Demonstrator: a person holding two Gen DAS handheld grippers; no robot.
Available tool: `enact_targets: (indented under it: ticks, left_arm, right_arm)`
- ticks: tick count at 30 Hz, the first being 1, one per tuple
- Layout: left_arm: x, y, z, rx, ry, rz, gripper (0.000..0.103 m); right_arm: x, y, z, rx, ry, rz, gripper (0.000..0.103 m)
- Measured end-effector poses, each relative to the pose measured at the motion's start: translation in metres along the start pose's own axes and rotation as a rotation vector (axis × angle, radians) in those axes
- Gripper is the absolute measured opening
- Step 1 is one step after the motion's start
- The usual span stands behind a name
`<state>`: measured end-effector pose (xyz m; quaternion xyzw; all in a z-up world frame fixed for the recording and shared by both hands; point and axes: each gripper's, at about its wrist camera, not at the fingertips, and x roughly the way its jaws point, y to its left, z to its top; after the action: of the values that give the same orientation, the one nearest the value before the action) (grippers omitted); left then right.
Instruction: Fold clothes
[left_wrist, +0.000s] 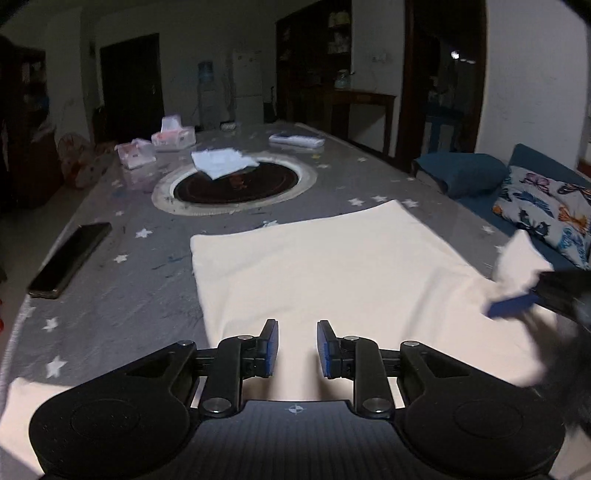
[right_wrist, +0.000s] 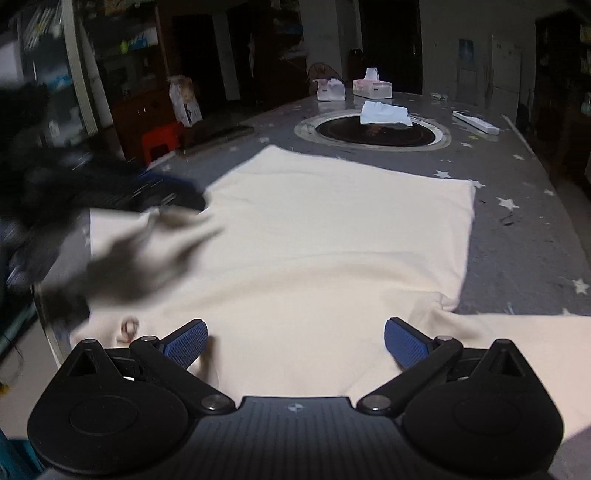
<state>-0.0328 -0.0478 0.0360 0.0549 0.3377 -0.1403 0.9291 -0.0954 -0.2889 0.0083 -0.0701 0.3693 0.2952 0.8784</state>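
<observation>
Dim room, fisheye-bent edges (motion blur sideways)

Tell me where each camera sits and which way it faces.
Left wrist: behind the left gripper, facing across the shirt down the table; the right gripper blurs in at the right edge.
Right wrist: behind the right gripper, over the same shirt; the blurred left gripper shows at left.
Shared: shirt, round inset, tissue boxes.

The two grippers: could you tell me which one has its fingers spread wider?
The right gripper: its blue pads splay far apart over the cream garment, while the left gripper shows a narrow gap.
</observation>
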Motion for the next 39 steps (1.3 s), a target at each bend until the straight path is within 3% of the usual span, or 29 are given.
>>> enact_targets:
  ticks: [2, 5, 13, 16, 20, 25, 29, 33, 39]
  left_arm:
    - [0.018, 0.004, 0.000, -0.009, 0.044, 0.029, 0.025]
    - [0.024, 0.012, -0.003, -0.023, 0.042, 0.032, 0.026]
    - [0.023, 0.012, -0.005, -0.020, 0.032, 0.044, 0.029]
    - [0.020, 0.013, -0.009, -0.008, 0.021, 0.053, 0.033]
    - [0.016, 0.016, -0.011, -0.015, 0.022, 0.051, 0.033]
    - [0.011, -0.003, -0.002, -0.005, -0.002, 0.027, 0.033]
    - [0.021, -0.019, 0.005, 0.027, 0.007, -0.036, 0.033]
    - [0.036, -0.019, 0.007, 0.039, 0.036, -0.029, 0.033]
    - [0.043, -0.019, 0.008, 0.042, 0.034, -0.022, 0.034]
  right_arm:
    - [-0.006, 0.002, -0.007, -0.019, 0.012, -0.019, 0.103]
    - [-0.016, 0.006, -0.018, -0.051, 0.020, -0.037, 0.103]
    - [-0.021, 0.009, 0.000, -0.010, -0.035, 0.012, 0.103]
    - [-0.009, 0.022, -0.002, -0.033, -0.002, 0.061, 0.103]
    - [-0.014, 0.038, -0.016, -0.123, 0.026, 0.058, 0.103]
    - [-0.022, 0.041, -0.005, -0.102, -0.009, 0.133, 0.103]
    - [-0.010, 0.049, 0.000, -0.083, 0.015, 0.227, 0.102]
    - [-0.004, 0.057, -0.001, -0.072, 0.045, 0.326, 0.101]
    - [-0.017, 0.069, -0.014, -0.122, 0.065, 0.359, 0.101]
